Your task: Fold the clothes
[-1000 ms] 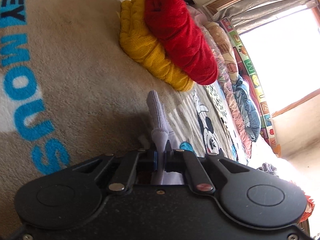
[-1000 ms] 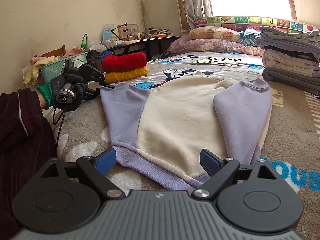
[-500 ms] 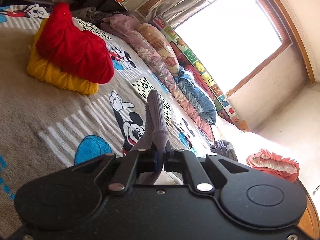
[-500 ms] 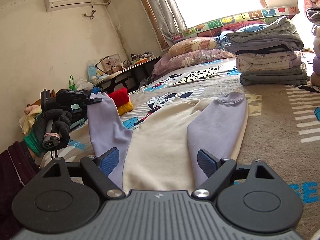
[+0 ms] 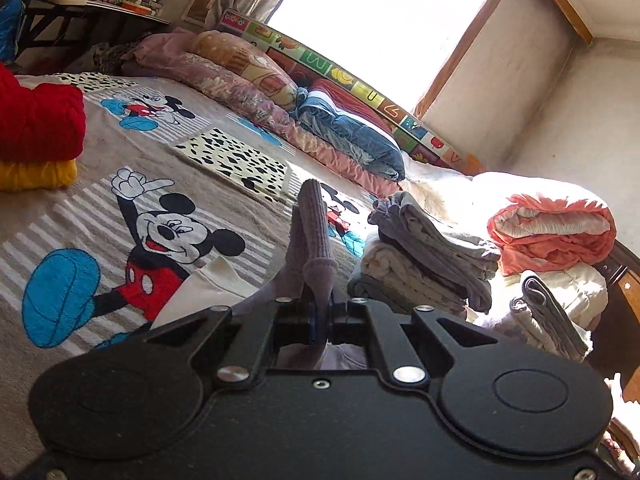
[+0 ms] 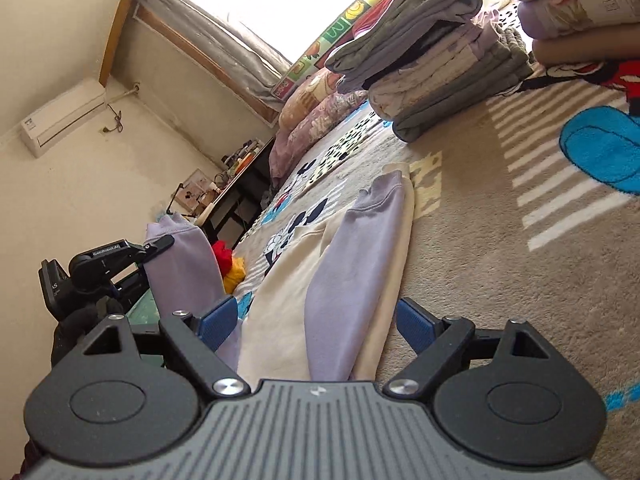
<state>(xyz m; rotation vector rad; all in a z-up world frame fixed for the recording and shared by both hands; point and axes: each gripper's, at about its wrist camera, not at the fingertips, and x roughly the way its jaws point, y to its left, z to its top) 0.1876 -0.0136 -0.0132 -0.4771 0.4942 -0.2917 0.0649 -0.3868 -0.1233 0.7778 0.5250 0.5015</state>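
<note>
Lilac cuff (image 5: 314, 236) pinched in left gripper (image 5: 320, 312); sweatshirt (image 6: 288, 280) hem hidden by right gripper (image 6: 316, 320).

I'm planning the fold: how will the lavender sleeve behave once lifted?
Probably floppy: the sleeve hangs limp from the left tool. Likely light, since a pinch on the cuff holds it. Its ribbed knit should resist slipping.

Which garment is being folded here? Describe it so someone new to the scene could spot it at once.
On the beige cartoon-mouse blanket covering the bed, in front of the stack of folded grey and lilac clothes, lies a cream sweatshirt with lilac sleeves. Unlike the folded piles around it, it is spread flat, one sleeve cuff pinched in the left gripper.
</note>
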